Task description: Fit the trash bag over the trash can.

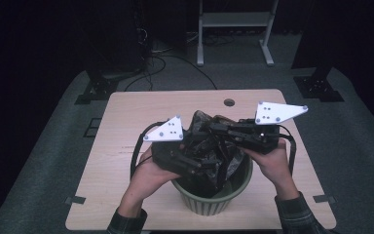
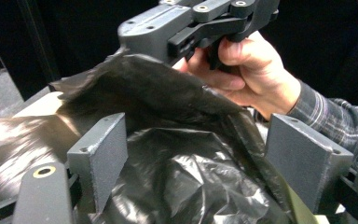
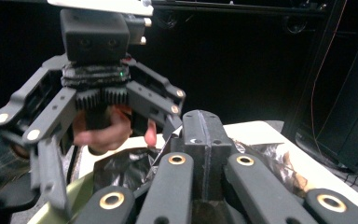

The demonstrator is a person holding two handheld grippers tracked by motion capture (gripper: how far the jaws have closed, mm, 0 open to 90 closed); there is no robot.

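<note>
While both claws work over the bin, the scene reads like this:

Step in hand: fitting the black plastic bag [image 1: 209,146] into the green bin [image 1: 213,200], which stands near the tabletop's [image 1: 126,117] front edge.
Right claw [image 3: 204,140]: jaws pressed together on a fold of the bag, lifting it.
Left claw [image 2: 196,158]: jaws spread apart, bag film lying between them, nothing pinched.
Next move: probably draw the bag mouth wide and fold it over the rim.
Edges: the rim is partly hidden under film.
Open room: bare tabletop behind and on both sides; little toward the person.
</note>
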